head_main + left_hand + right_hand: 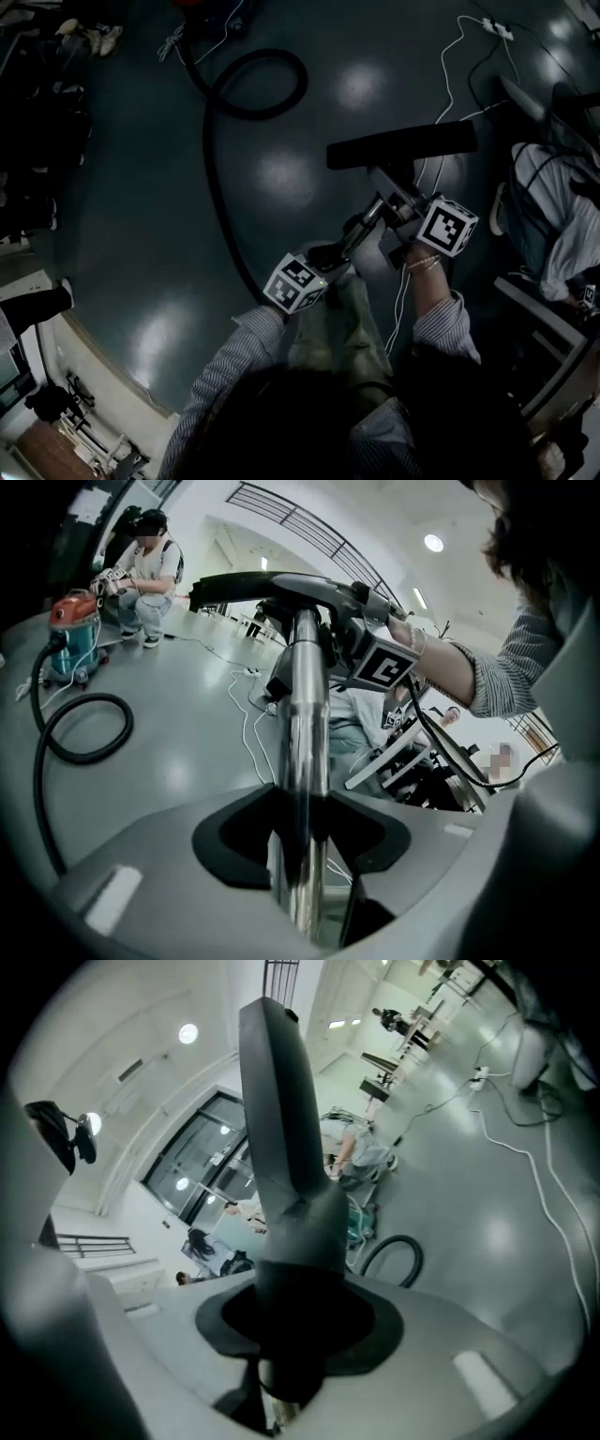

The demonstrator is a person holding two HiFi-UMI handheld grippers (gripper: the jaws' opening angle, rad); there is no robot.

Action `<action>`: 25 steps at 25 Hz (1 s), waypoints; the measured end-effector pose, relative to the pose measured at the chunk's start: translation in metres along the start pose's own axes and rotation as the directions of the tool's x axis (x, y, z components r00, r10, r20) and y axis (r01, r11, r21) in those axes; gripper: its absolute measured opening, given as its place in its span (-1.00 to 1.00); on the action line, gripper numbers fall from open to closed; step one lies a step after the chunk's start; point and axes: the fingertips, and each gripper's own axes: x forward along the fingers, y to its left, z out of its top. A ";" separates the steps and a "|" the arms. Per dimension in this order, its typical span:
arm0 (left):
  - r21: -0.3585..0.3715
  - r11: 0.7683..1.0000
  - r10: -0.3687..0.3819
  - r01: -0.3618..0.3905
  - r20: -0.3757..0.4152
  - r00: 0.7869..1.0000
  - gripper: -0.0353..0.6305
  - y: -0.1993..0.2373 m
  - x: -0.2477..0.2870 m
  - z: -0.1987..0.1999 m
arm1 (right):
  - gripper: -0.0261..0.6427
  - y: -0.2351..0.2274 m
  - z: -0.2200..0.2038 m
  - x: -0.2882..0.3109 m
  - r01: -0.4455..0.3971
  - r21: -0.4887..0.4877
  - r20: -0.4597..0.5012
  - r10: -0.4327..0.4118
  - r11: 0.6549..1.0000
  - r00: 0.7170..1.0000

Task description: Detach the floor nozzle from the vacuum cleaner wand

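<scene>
In the head view the black floor nozzle (403, 145) hangs raised off the floor, still joined to the chrome wand (367, 225). That wand runs down toward me. My left gripper (333, 255) is shut on the wand lower down; in the left gripper view the shiny wand (305, 761) passes straight between the dark pads of the left gripper (302, 841). My right gripper (398, 211) is shut on the nozzle's neck just below the head. The grey floor nozzle (281, 1119) rises from between the pads of the right gripper (295, 1335). The joint itself is hidden.
A black hose (253, 84) loops over the dark floor to a red vacuum canister (73, 635). White cables (450, 75) trail at the right. A seated person (562, 225) and chair frames stand close on the right, and another person (145, 564) crouches by the canister.
</scene>
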 end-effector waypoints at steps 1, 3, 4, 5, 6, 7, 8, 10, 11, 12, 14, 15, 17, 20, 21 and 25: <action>0.000 1.000 0.008 -0.008 0.027 1.000 -0.35 -0.006 -0.012 0.012 | -0.53 0.024 0.007 0.003 -0.034 -0.033 -0.017 0.033 0.999 0.999; 0.007 0.999 0.033 -0.033 0.080 0.996 -0.35 -0.016 -0.037 0.038 | -0.54 0.074 0.022 0.012 -0.107 -0.100 -0.059 0.101 0.989 0.993; 0.010 0.999 0.051 -0.052 0.100 0.994 -0.35 -0.021 -0.050 0.049 | -0.54 0.100 0.027 0.017 -0.150 -0.132 -0.086 0.139 0.980 0.986; 0.010 0.997 0.072 -0.074 0.117 0.991 -0.35 -0.027 -0.063 0.058 | -0.54 0.126 0.029 0.021 -0.194 -0.161 -0.116 0.177 0.968 0.977; 0.010 0.995 0.095 -0.097 0.135 0.986 -0.35 -0.034 -0.075 0.067 | -0.54 0.152 0.030 0.024 -0.239 -0.188 -0.147 0.213 0.953 0.966; 0.010 0.993 0.116 -0.119 0.155 0.981 -0.35 -0.041 -0.088 0.075 | -0.54 0.179 0.030 0.025 -0.283 -0.214 -0.178 0.247 0.935 0.952; 0.009 0.990 0.134 -0.138 0.179 0.975 -0.35 -0.049 -0.102 0.082 | -0.54 0.205 0.030 0.025 -0.323 -0.238 -0.207 0.277 0.916 0.938; 0.004 0.986 0.159 -0.164 0.226 0.961 -0.35 -0.069 -0.130 0.093 | -0.54 0.254 0.025 0.022 -0.387 -0.267 -0.261 0.320 0.883 0.911; 0.001 0.985 0.169 -0.175 0.248 0.954 -0.35 -0.078 -0.143 0.098 | -0.54 0.275 0.024 0.020 -0.416 -0.273 -0.284 0.341 0.867 0.896; -0.001 0.982 0.181 -0.188 0.271 0.945 -0.35 -0.083 -0.155 0.105 | -0.54 0.294 0.024 0.021 -0.449 -0.277 -0.306 0.365 0.850 0.879; 0.000 0.974 0.215 -0.227 0.321 0.922 -0.35 -0.084 -0.177 0.125 | -0.54 0.329 0.030 0.029 -0.518 -0.291 -0.354 0.412 0.804 0.839; -0.001 0.969 0.231 -0.246 0.344 0.910 -0.35 -0.085 -0.189 0.135 | -0.54 0.346 0.034 0.032 -0.547 -0.299 -0.380 0.428 0.781 0.820; -0.008 0.961 0.258 -0.276 0.381 0.888 -0.35 -0.095 -0.212 0.150 | -0.52 0.381 0.037 0.033 -0.591 -0.327 -0.436 0.437 0.737 0.786; -0.009 0.950 0.286 -0.312 0.426 0.859 -0.35 -0.120 -0.244 0.150 | -0.50 0.431 0.020 0.018 -0.634 -0.393 -0.504 0.421 0.666 0.754; -0.002 0.946 0.292 -0.323 0.435 0.852 -0.35 -0.127 -0.253 0.145 | -0.50 0.445 0.012 0.012 -0.644 -0.406 -0.515 0.420 0.648 0.747; 0.029 0.935 0.306 -0.353 0.438 0.846 -0.35 -0.139 -0.283 0.130 | -0.49 0.479 -0.012 0.001 -0.681 -0.420 -0.560 0.419 0.599 0.715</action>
